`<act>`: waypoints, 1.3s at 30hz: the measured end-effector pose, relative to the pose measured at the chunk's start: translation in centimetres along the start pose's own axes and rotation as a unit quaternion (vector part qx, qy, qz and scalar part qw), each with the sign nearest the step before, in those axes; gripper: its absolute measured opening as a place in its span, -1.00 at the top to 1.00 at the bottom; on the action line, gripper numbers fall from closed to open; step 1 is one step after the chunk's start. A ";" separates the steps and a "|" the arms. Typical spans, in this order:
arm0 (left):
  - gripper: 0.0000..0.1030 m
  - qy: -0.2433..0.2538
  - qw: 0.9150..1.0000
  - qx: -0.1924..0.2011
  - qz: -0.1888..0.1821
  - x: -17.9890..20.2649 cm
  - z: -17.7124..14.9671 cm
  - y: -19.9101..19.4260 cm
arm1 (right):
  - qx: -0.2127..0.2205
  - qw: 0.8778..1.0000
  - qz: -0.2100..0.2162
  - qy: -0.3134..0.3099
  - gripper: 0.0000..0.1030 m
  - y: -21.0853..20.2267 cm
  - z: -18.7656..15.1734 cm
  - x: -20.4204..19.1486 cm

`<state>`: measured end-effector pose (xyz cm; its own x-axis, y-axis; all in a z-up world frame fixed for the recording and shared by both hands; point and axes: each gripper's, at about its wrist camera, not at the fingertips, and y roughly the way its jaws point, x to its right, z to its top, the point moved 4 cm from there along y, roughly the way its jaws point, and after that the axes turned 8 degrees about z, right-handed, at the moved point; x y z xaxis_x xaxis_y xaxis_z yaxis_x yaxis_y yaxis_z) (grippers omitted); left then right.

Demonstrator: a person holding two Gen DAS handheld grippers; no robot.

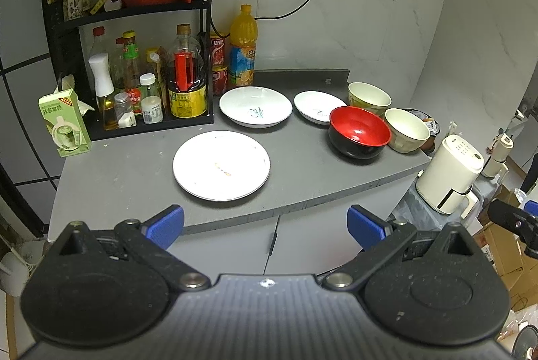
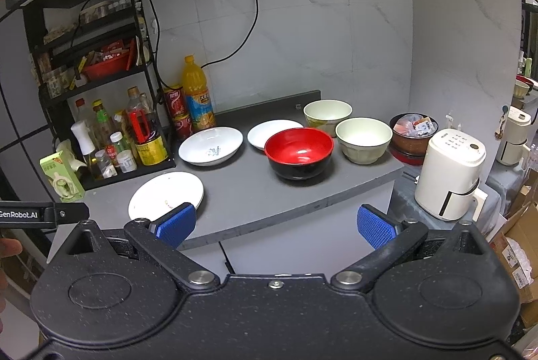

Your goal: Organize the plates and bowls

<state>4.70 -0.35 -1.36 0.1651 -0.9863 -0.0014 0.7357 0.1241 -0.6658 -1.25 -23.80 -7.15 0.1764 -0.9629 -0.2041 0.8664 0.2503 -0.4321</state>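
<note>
Both grippers' fingers (image 1: 166,225) spread wide, short of the flat plate (image 1: 221,165).

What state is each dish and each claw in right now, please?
Flat plate: empty, unstacked.
Large dish: empty.
Small dish: empty.
Red bowl: upright, empty.
Two cream bowls: upright, unstacked.
Left claw: open.
Right claw: open.

A flat white plate (image 1: 221,165) lies just ahead of the left claw (image 1: 265,225). Beyond it sit two white dishes (image 1: 255,106) (image 1: 317,107). A red-and-black bowl (image 1: 359,131) and two cream bowls (image 1: 369,98) (image 1: 406,130) stand upright farther right.
</note>
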 end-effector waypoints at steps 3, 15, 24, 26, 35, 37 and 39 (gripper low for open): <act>-0.99 0.001 1.000 0.001 -0.002 0.2 0.1 0.1 | 0.002 1.000 0.000 -0.001 -1.00 0.0 0.2 -0.1; -0.99 0.000 1.000 0.000 0.001 1.0 0.4 0.3 | -0.002 1.000 0.002 -0.002 -1.00 0.2 0.3 0.0; -0.99 -0.006 1.000 -0.008 0.009 1.5 0.3 0.5 | -0.001 1.000 0.022 0.015 -1.00 0.5 0.8 1.2; -0.99 -0.002 1.000 -0.009 0.014 1.5 0.3 0.5 | 0.001 1.000 0.022 0.015 -1.00 0.8 0.8 1.3; -0.99 -0.001 1.000 -0.023 0.012 2.9 0.8 2.4 | -0.009 0.999 0.015 0.032 -1.00 2.3 0.6 3.5; -0.99 -0.003 1.000 -0.025 0.011 3.4 1.1 3.0 | -0.012 0.999 0.010 0.037 -1.00 2.9 0.6 4.2; -0.98 -0.006 1.000 -0.029 0.009 3.9 1.3 3.9 | -0.015 0.999 0.005 0.040 -1.00 3.7 0.7 4.9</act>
<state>9.10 -3.56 -2.97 0.1850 -0.9827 -0.0053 0.6936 0.1344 -0.7077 3.12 -27.71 -9.14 0.1460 -0.9497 -0.2770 0.8505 0.2635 -0.4552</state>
